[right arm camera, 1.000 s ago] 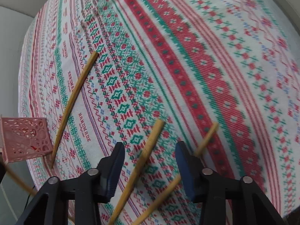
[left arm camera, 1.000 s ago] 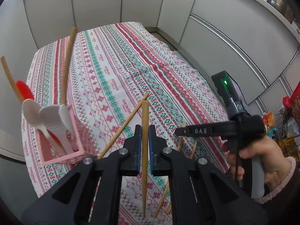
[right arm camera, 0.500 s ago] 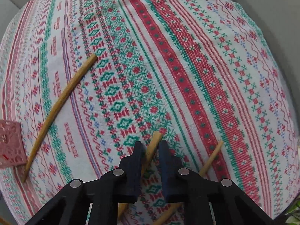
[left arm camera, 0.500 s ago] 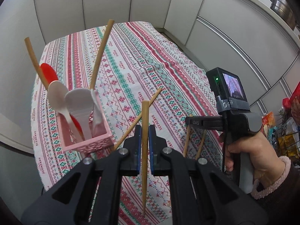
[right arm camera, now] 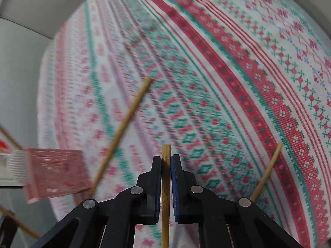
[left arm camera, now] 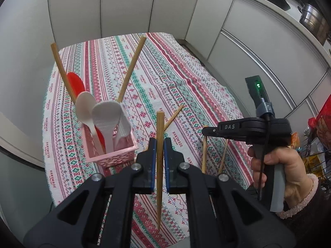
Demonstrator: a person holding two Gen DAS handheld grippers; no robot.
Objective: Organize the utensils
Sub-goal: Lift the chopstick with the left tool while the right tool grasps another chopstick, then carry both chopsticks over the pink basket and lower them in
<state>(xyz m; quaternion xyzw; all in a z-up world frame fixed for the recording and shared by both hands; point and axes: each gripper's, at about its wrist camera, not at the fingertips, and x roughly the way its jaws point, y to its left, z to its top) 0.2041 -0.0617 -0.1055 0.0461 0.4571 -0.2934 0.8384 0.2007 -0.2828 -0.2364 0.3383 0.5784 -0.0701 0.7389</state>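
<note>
My left gripper (left arm camera: 159, 144) is shut on a wooden chopstick (left arm camera: 159, 165) and holds it above the table, near the pink basket (left arm camera: 115, 155). The basket holds white spoons (left arm camera: 104, 119), a red spoon (left arm camera: 76, 83) and two chopsticks (left arm camera: 132, 66). My right gripper (right arm camera: 166, 161) is shut on another chopstick (right arm camera: 166, 186), lifted off the cloth; it also shows in the left wrist view (left arm camera: 206, 132). Two more chopsticks lie on the cloth (right arm camera: 122, 132) (right arm camera: 266, 171). The basket shows blurred at the left of the right wrist view (right arm camera: 55, 169).
The table carries a striped patterned cloth (left arm camera: 165, 78). Grey cabinet fronts (left arm camera: 124, 6) stand behind and to the right. Pots (left arm camera: 312, 18) sit on the counter at the upper right.
My right gripper closed on a chopstick on the cloth and lifted it. My left gripper rose and drew back with its chopstick, so the basket sits nearer the middle of its view.
</note>
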